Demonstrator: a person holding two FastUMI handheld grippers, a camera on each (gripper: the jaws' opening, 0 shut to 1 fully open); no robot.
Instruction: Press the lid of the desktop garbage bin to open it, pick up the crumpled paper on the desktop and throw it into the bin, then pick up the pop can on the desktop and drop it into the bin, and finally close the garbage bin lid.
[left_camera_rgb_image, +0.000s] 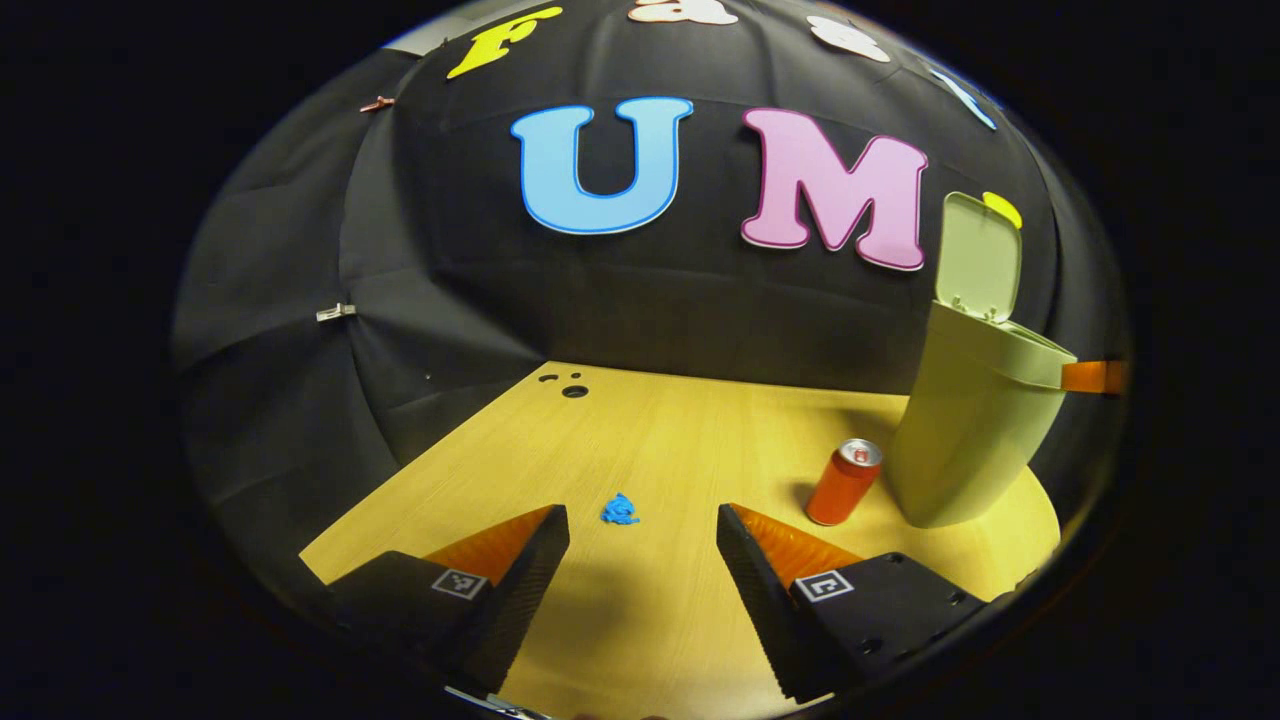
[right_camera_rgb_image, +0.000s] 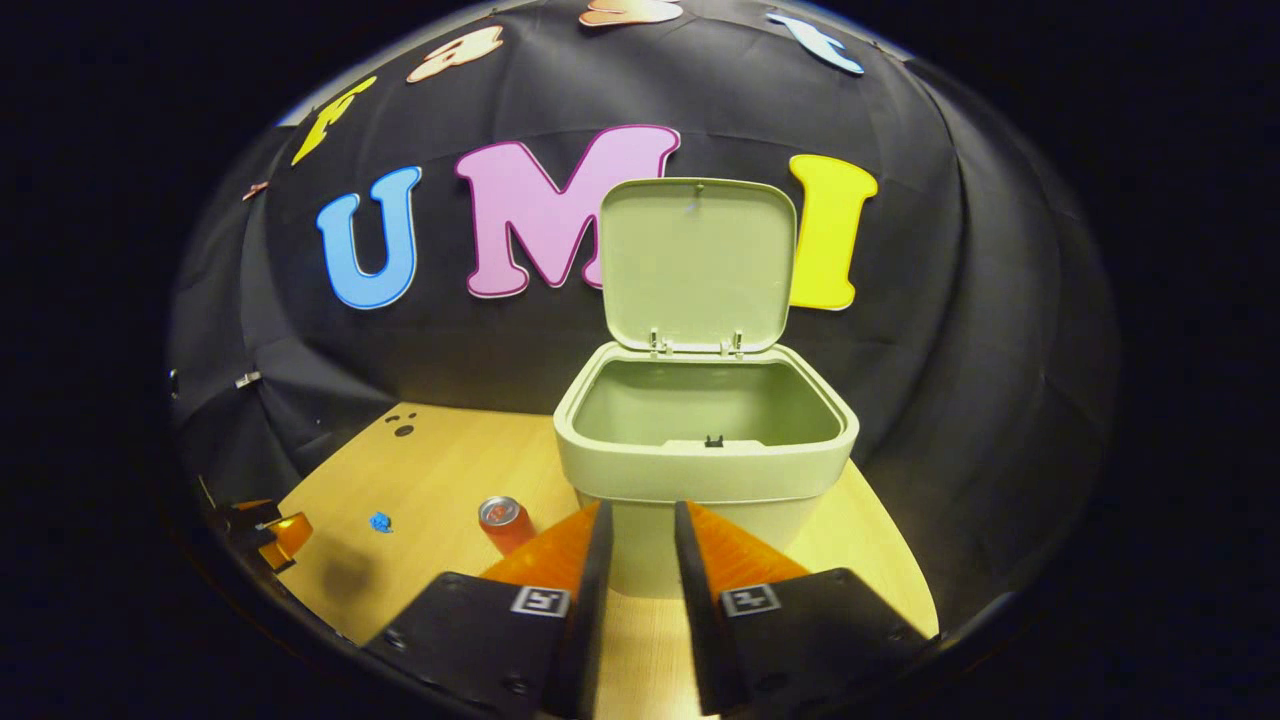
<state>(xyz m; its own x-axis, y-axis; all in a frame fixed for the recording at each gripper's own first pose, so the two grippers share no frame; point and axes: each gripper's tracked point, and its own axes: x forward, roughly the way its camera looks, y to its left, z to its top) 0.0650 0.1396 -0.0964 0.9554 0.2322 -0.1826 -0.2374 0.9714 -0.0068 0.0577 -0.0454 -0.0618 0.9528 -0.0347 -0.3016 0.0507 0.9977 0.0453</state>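
The pale green bin (right_camera_rgb_image: 700, 470) stands on the wooden desk with its lid (right_camera_rgb_image: 697, 265) swung up, and its inside looks empty. My right gripper (right_camera_rgb_image: 642, 510) is just in front of the bin's front wall, below its rim; its jaws are almost together with nothing between them. A small blue crumpled paper (left_camera_rgb_image: 620, 510) lies on the desk just beyond my left gripper (left_camera_rgb_image: 643, 515), which is open and holds nothing. The orange pop can (left_camera_rgb_image: 845, 482) stands upright beside the bin (left_camera_rgb_image: 975, 430), to the right of the paper. In the right gripper view the paper (right_camera_rgb_image: 380, 521) and can (right_camera_rgb_image: 503, 520) lie left of the bin.
The wooden desk (left_camera_rgb_image: 640, 430) has a few small holes (left_camera_rgb_image: 574, 391) near its far left corner. Black cloth walls close in the back and sides. The left gripper (right_camera_rgb_image: 265, 530) shows at the desk's left edge in the right gripper view.
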